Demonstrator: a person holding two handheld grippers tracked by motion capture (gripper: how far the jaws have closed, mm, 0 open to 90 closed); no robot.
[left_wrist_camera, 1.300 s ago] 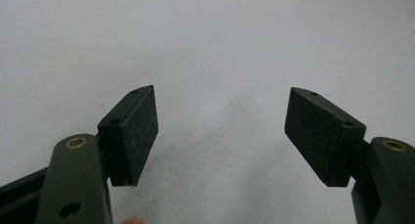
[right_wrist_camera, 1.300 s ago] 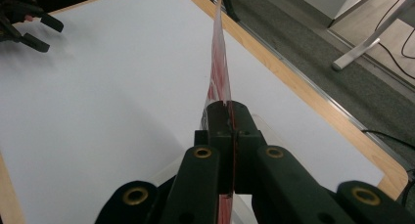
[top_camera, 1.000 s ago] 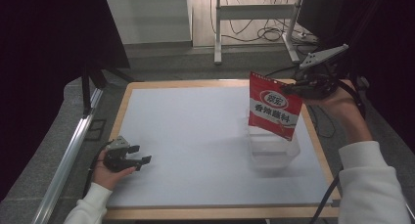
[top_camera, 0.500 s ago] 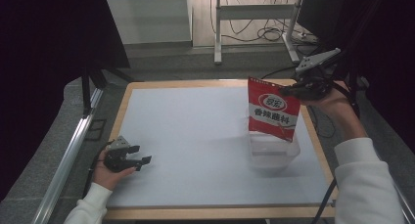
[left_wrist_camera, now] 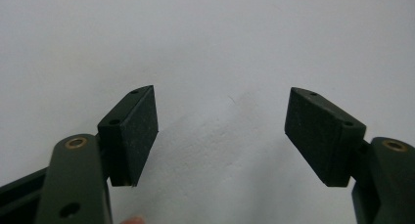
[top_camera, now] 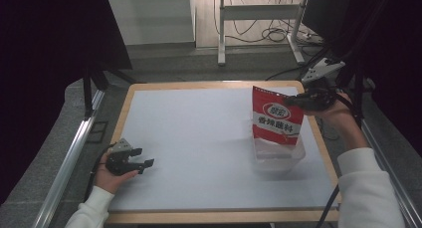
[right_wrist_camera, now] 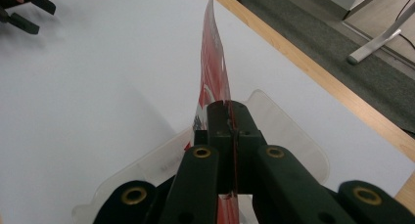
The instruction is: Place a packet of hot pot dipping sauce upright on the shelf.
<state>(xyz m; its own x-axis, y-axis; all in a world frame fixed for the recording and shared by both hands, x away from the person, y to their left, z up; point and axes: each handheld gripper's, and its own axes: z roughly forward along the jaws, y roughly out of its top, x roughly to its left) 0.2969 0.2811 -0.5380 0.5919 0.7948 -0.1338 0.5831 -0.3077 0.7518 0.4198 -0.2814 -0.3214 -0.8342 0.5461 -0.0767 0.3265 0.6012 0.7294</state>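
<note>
High view, packet: red packet (top_camera: 276, 121) hangs upright from right gripper (top_camera: 298, 99), pinched at its top right corner; lower edge sits inside clear container (top_camera: 278, 161).
High view, container: clear plastic tub, on white table (top_camera: 199, 133) near right edge, just below/in front of right gripper; holds packet's bottom, can't tell what else is in it.
High view, left gripper: left gripper (top_camera: 142, 164) rests on table at front left, well apart from packet & tub, jaws spread, nothing btwn them.
Left gripper view: left gripper (left_wrist_camera: 222, 131) pads wide apart over bare white table.
Right gripper view, grip: right gripper (right_wrist_camera: 230, 123) jaws pressed together on packet (right_wrist_camera: 215, 72) edge; packet seen edge-on, rising straight ahead of jaws.
Right gripper view, container: tub (right_wrist_camera: 293, 136) directly under jaws, rim on both sides of packet; wooden table edge (right_wrist_camera: 313, 70) to the right.
Right gripper view, far: left gripper (right_wrist_camera: 27, 9) top left, well apart.
</note>
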